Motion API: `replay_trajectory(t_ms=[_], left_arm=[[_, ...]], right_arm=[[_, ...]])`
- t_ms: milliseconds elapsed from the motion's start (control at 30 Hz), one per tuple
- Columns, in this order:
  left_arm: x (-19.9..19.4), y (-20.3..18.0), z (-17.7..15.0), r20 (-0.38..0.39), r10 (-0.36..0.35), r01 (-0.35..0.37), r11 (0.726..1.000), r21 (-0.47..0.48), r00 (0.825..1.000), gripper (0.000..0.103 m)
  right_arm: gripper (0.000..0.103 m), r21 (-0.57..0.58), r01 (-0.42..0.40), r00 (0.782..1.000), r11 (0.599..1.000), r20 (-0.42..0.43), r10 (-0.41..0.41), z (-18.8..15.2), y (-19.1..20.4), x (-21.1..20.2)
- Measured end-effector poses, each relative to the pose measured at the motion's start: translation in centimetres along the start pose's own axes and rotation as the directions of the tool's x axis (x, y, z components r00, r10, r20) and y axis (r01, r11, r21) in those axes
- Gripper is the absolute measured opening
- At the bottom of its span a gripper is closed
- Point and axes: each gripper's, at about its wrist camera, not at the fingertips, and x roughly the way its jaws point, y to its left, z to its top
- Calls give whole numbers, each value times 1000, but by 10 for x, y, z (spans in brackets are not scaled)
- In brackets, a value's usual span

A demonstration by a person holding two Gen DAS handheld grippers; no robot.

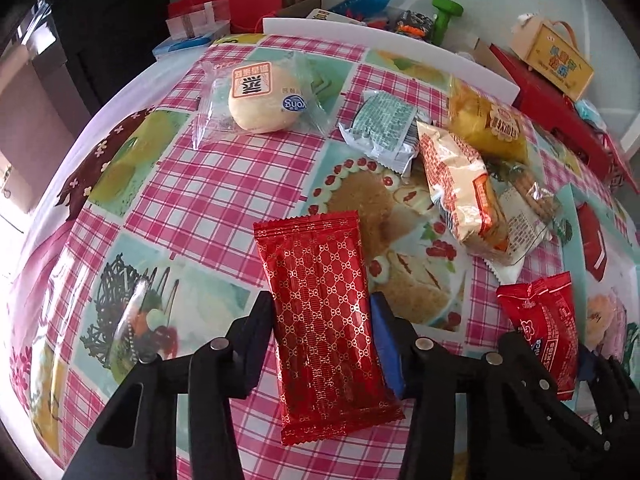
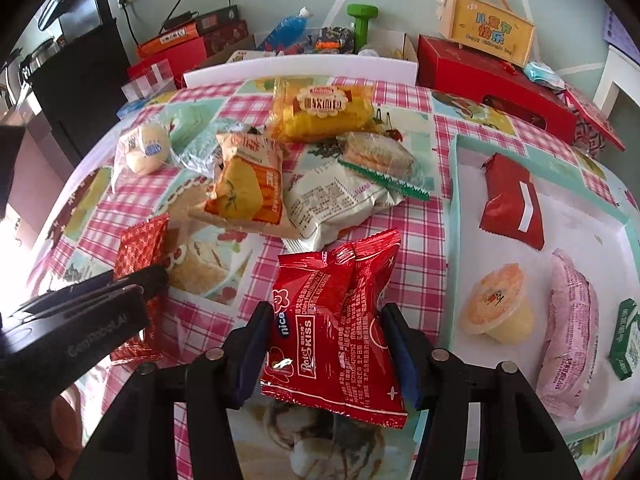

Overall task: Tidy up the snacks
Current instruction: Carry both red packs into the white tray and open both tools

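My left gripper [image 1: 322, 312] is shut on a red packet with a gold lattice print [image 1: 326, 320], held above the checked tablecloth. My right gripper [image 2: 326, 320] is shut on a red "Kiss" snack bag [image 2: 336, 328], also lifted off the table. The right wrist view shows the left gripper [image 2: 132, 284] at the left with its gold-print packet [image 2: 138, 240]. In the left wrist view the Kiss bag [image 1: 548, 320] shows at the right. A white tray with a teal rim [image 2: 454, 184] lies to the right, holding a dark red packet [image 2: 512, 208], a jelly cup [image 2: 498, 304], a pink packet [image 2: 568, 336] and a green box [image 2: 628, 344].
Loose snacks lie mid-table: a wrapped bun [image 1: 260, 96], a yellow bread bag [image 2: 320, 112], an orange cracker bag [image 2: 248, 180], a white pack [image 2: 336, 196], wrapped biscuits [image 2: 376, 152]. Red boxes [image 2: 492, 80], a blue bottle [image 2: 288, 30] and a green dumbbell [image 2: 362, 20] crowd the far edge.
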Motion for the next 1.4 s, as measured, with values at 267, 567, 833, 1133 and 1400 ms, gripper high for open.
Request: replay_trajectory(t_ms=[267, 567, 833, 1133, 1400], left_arm=[[-3, 12, 9, 45, -2, 4, 999, -42, 999, 48], [-39, 8, 17, 163, -6, 15, 999, -50, 987, 48], [-53, -11, 20, 200, -43, 45, 999, -5, 979, 48], [-58, -33, 20, 207, -79, 72, 996, 43, 975, 48], [-64, -75, 24, 203, -149, 124, 984, 132, 968, 48]], right_arm=[[58, 26, -23, 998, 999, 60, 22, 5, -6, -20], [58, 60, -40, 991, 997, 133, 32, 11, -14, -45], [58, 85, -41, 986, 996, 162, 27, 12, -24, -58], [58, 195, -2, 978, 981, 207, -39, 13, -71, -75], [58, 362, 76, 959, 929, 227, -167, 9, -146, -90]])
